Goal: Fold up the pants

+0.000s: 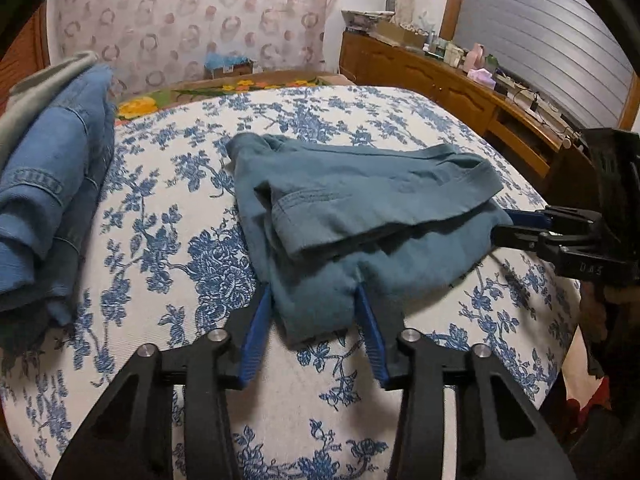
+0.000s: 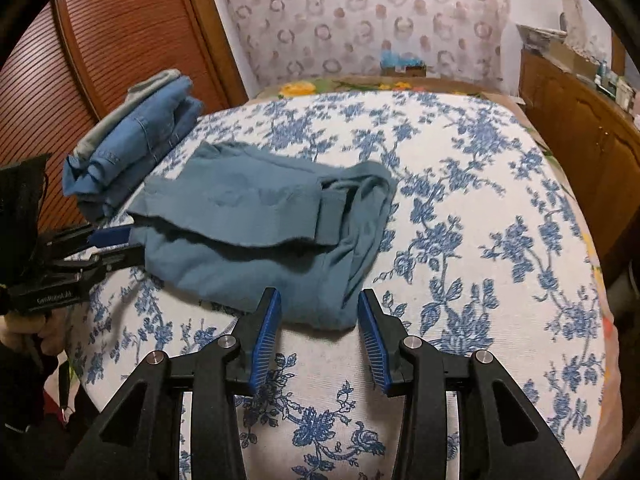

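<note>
Pants (image 1: 360, 216) lay folded into a compact bundle on the bed (image 1: 180, 208), beside the jeans (image 1: 48, 200); left gripper (image 1: 314, 304) and right gripper (image 2: 320, 312) stood apart, clamping nothing, perhaps one fold or tidying left

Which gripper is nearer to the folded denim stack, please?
Left. The left gripper works the teal pants' corner on the side facing the denim stack; the right gripper is at the opposite corner.

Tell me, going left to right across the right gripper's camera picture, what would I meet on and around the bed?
Left gripper → folded jeans pile → teal pants → bare flowered bedspread → wooden dresser.
</note>
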The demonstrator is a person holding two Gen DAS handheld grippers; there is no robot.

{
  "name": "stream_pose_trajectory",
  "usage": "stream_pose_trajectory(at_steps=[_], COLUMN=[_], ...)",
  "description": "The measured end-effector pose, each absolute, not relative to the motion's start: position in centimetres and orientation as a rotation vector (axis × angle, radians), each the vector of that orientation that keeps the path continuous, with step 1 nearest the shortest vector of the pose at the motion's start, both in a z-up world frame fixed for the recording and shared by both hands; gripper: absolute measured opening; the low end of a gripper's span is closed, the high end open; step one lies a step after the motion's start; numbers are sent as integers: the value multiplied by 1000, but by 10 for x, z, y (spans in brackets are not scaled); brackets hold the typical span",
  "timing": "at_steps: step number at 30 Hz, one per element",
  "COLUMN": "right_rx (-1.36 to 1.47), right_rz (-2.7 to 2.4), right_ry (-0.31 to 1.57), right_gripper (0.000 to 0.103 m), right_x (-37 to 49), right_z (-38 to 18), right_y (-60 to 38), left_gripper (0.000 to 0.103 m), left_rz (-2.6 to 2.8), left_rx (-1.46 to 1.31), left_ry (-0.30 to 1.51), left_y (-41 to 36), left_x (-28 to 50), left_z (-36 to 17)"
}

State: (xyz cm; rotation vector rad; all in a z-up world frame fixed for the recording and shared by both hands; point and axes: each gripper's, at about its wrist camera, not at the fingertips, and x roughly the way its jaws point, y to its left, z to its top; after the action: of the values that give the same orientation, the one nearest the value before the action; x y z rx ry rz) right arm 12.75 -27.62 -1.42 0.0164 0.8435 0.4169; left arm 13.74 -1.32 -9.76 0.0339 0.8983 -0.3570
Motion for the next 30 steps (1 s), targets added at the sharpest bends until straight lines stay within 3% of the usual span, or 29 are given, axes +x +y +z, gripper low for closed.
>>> stream_pose_trajectory(at_steps=[3,5,7,8,10,24,27,30], right_rx=[26,12,8,3,7,36,55,48], right_rz=[420,421,425,432,442,516,522,514], right_ry=[845,840,834,829,819,794,814,807], right_gripper=[43,32,16,15,10,10,10,10], right_x=[130,129,127,126,123,67,64,60], right_z=[-13,-14,-15,-15,-16,0,1,6], right_y=[-278,-278,-278,-276,-275,-291,-294,-294], left_gripper=[32,19,12,11,11,12,15,29], left_rz=[-370,-380,-384,-383,-383,-427,-412,-406], left_rx=[22,27,30,29,24,20,63,60], left_ry=[897,893,883,880,876,860,865,868], left_y=[-12,-13,-14,-14,-13,-18,-24,-23], left_x=[140,139,135,133,126,60,56,58], left_z=[-100,-99,-96,-95,-92,-71,-71,-70])
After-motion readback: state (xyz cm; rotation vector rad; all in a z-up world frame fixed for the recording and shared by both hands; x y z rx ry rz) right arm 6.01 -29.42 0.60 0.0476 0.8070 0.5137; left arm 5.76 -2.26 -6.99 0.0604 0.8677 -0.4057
